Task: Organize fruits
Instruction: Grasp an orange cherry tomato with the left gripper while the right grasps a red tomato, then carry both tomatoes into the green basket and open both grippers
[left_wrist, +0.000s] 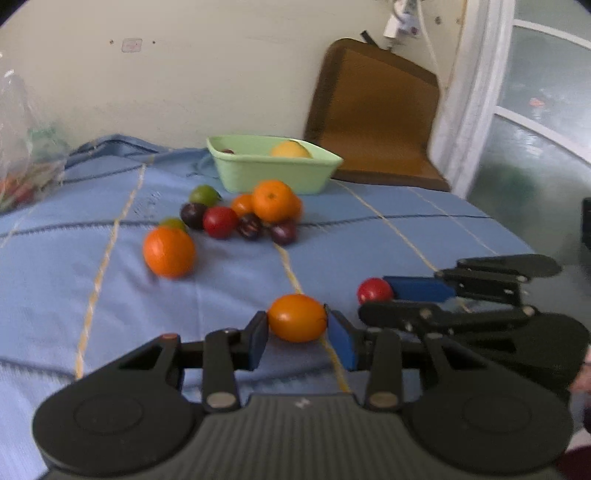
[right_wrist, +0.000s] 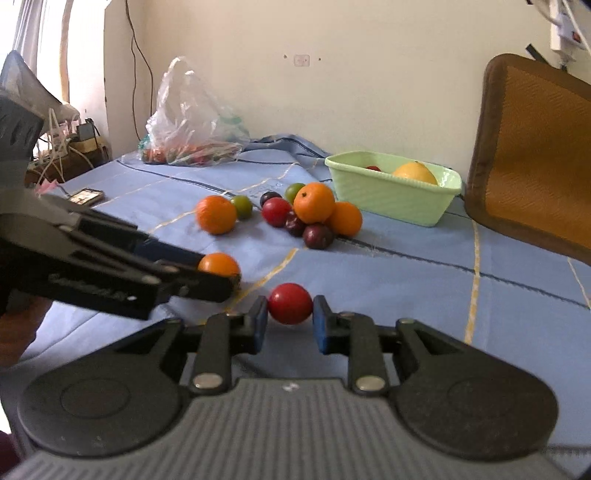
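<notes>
Left wrist: left gripper clamps orange fruit | right gripper clamps red fruit

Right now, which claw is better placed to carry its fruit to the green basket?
Right, slightly. The right claw grips the red fruit, and the green basket lies ahead on its right. The left claw grips the small orange, farther to the left.

Two hand-held grippers, low over the bed, each closed on a fruit.

Left gripper: blue pads pressed on either side of a small orange fruit, tilted downward. Right gripper: pads clamped against a red fruit, set just beside the left one, fingers angled the same way.
</notes>
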